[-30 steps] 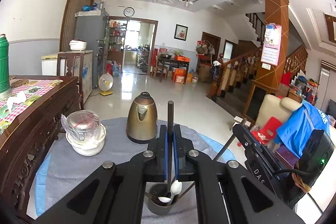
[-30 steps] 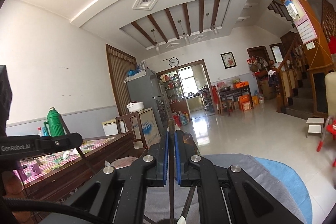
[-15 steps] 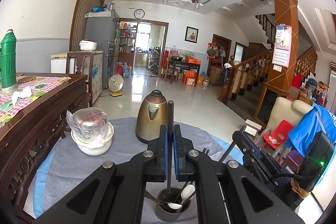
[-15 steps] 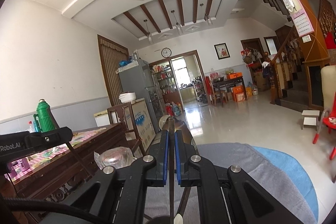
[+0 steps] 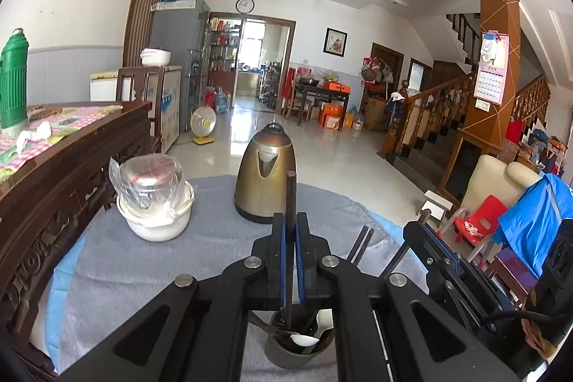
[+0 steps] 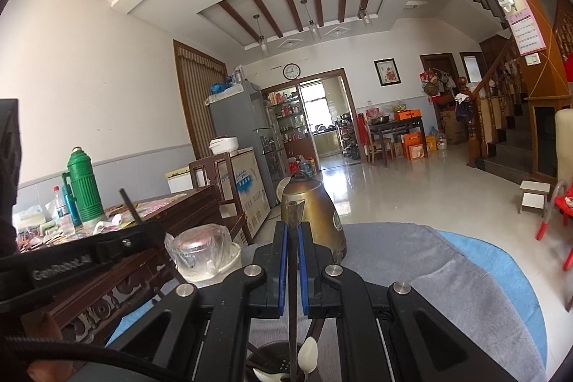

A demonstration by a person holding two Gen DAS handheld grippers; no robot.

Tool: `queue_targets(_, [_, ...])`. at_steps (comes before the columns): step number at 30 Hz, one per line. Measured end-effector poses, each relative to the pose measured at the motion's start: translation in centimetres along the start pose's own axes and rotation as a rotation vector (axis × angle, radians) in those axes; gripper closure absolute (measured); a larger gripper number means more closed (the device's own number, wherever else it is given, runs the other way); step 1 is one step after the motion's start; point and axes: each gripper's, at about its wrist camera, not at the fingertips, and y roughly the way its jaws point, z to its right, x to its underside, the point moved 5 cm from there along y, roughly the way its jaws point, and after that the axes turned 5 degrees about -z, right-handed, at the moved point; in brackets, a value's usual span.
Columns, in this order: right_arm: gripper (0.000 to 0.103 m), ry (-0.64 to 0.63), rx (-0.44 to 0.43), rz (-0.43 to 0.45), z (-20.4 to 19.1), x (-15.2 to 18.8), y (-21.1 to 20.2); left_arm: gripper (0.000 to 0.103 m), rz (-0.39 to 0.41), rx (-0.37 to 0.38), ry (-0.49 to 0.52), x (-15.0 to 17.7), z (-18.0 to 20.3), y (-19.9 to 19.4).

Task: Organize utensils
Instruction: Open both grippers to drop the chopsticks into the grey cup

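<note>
Two tools clamped – left tool (image 5: 290, 238) on a dark stick (image 5: 290, 199) | right tool (image 6: 293, 246) on another stick (image 6: 293, 217) | both sticks upright over the cup (image 5: 286, 351) on the bench (image 5: 143, 267).

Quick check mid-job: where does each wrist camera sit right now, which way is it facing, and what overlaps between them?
Left wrist: on the left gripper, facing across the grey cloth table to the kettle; jaws shut on a dark utensil handle over the cup; the right gripper shows at right.
Right wrist: on the right gripper, tilted higher toward the ceiling; jaws shut on another dark handle; the left gripper shows at left.
Shared: kettle, cup, covered bowl, green thermos.
</note>
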Motion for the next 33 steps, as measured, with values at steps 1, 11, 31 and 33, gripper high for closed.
queue_targets(1, [0.097,-0.001,-0.002,-0.003,0.0,0.1,-0.1,0.098,-0.006,-0.001,-0.001,0.1,-0.1,0.1])
queue_targets(11, [0.095,0.028,-0.043,-0.057,0.3,0.3,-0.4,0.097,-0.023,-0.009,0.023,0.3,0.2,-1.0])
queue_targets(31, [0.062,0.201,-0.063,-0.020,4.2,-1.6,-5.8,0.014,0.013,-0.182,0.131,1.5,2.4,-7.7])
queue_targets(33, [0.037,0.208,-0.063,-0.006,4.3,-1.6,-6.5,0.012,0.013,-0.197,0.144,1.9,2.8,-8.2])
